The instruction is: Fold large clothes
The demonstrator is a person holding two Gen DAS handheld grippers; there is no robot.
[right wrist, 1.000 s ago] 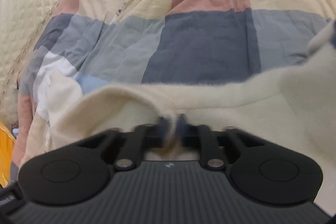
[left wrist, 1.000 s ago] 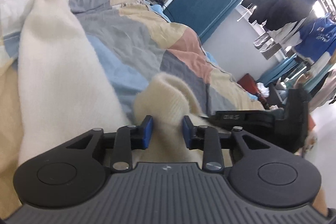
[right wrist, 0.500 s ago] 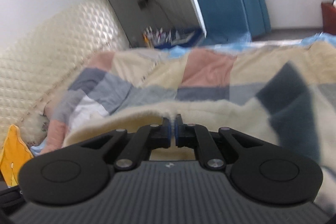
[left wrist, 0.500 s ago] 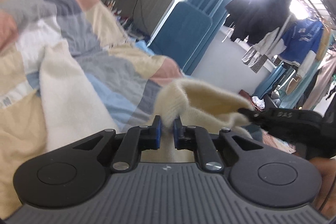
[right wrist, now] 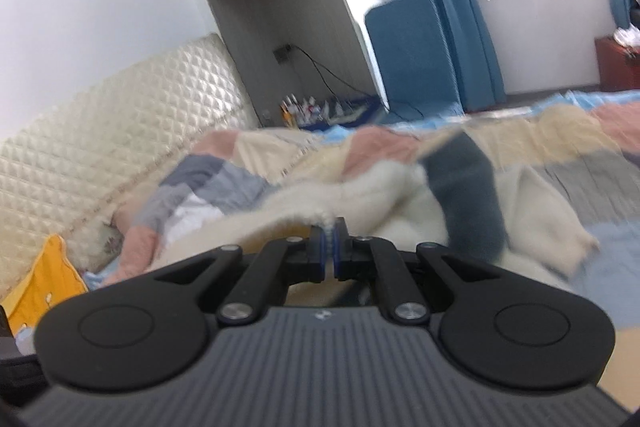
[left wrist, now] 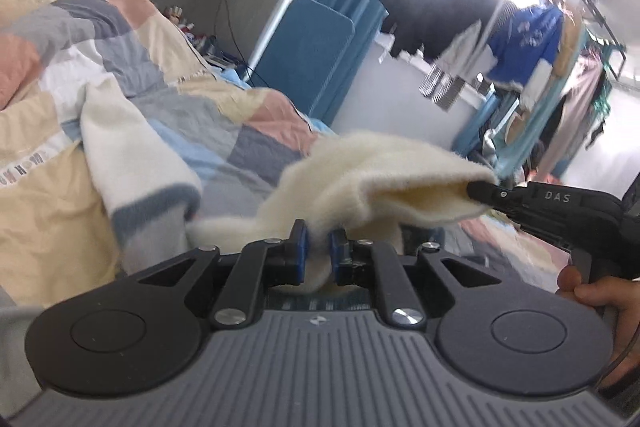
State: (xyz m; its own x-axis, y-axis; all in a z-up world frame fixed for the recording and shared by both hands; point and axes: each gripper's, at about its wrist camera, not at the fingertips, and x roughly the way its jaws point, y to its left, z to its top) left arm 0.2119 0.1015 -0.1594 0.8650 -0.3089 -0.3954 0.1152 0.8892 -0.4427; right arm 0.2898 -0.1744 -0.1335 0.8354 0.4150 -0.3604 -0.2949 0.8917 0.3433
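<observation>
Item: cream fuzzy knit garment with grey-blue band (left wrist: 136, 151), draped over patchwork quilt in pastel blocks (left wrist: 36, 131), one edge raised clear of it.
Left gripper (left wrist: 318, 251): clenched on cream edge.
Right gripper (right wrist: 330, 247): clenched on the same edge, further along.
Step, judged: edge raised for a fold.
Next: carry both corners across evenly, lay flat.

Right tongs (right wrist: 329, 241) clamped on a cream fold of the sweater (right wrist: 384, 203), lifted off the patchwork quilt (right wrist: 560, 147) covering the bed. Dark grey band (right wrist: 464, 199) draped over the bunched knit. Quilted headboard (right wrist: 120, 131) along the bed's far edge, yellow cushion (right wrist: 44, 279) by its near-left corner.
</observation>
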